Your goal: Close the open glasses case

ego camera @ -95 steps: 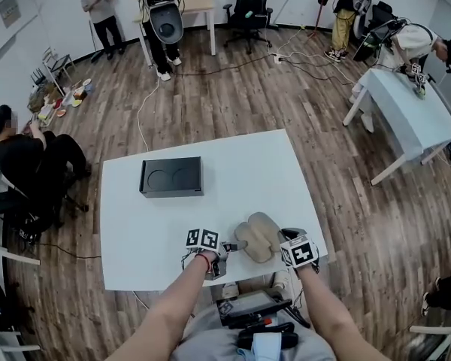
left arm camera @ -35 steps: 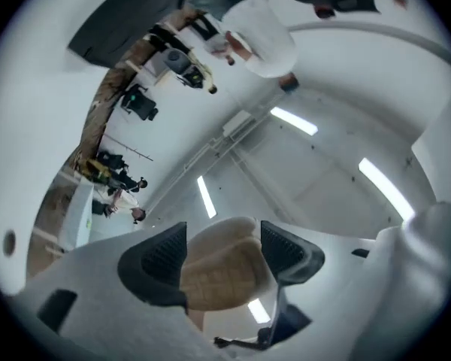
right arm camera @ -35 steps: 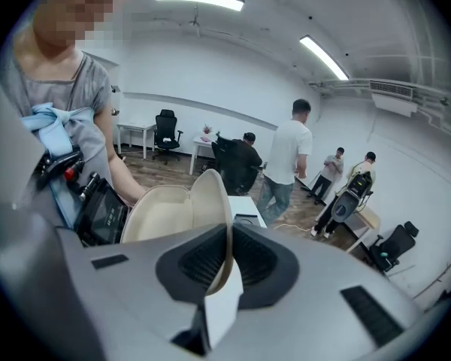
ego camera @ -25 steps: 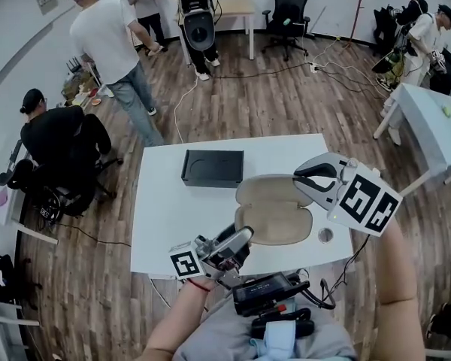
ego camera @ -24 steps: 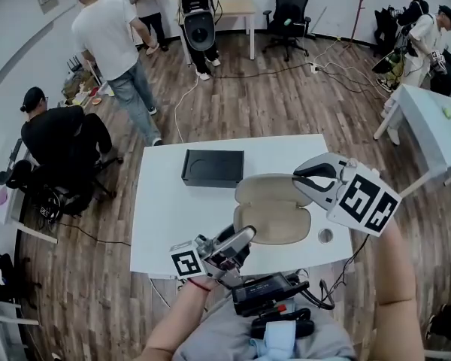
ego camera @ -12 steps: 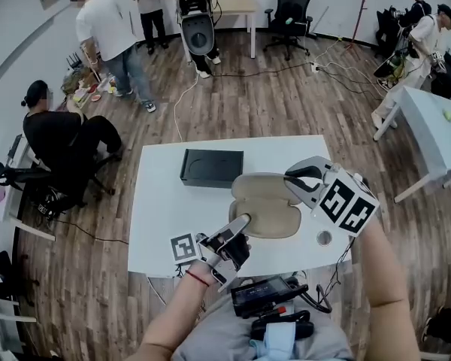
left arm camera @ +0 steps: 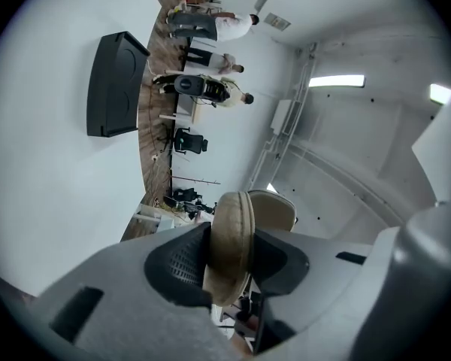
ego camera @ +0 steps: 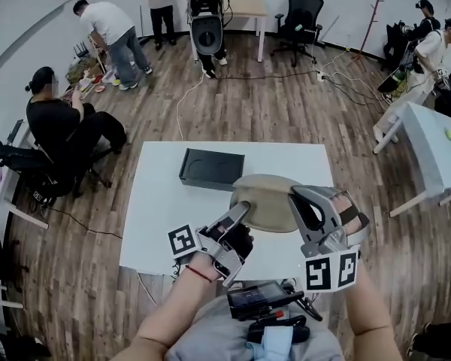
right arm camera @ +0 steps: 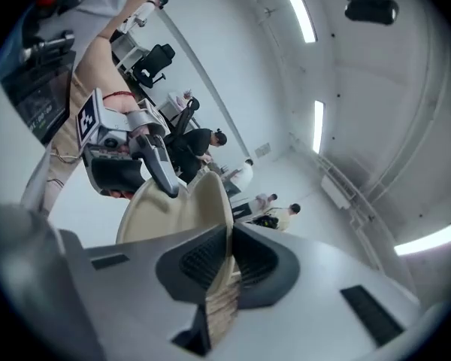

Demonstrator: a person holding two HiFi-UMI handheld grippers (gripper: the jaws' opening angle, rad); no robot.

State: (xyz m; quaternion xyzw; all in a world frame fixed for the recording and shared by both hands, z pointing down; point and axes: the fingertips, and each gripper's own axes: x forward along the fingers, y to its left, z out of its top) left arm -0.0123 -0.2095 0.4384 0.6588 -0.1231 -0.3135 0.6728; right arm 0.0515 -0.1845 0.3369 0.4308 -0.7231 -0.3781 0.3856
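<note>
1. The glasses case is a beige, padded oval shell. You hold it over the near right part of the white table, closer to you than the black box. No view shows whether the case touches the tabletop.
2. From your head it reads as one rounded oval with a darker rim along its far edge. In the right gripper view its two halves still stand at an angle, and the pale inside of one shows.
3. Your left gripper has its jaws at a narrow setting, pressed on the thick rounded edge at the case's left end. In the left gripper view a seam runs down the padded edge between the pads.
4. Your right gripper has its jaws almost together, pinching a thin edge of the case at its right end.
5. Your left forearm comes up from the bottom of the head view with a red band at the wrist, and the gripper reaches up and to the right.
6. Your right forearm rises at the lower right. Its marker cube faces you, and the gripper arches over the case's right end.
</note>
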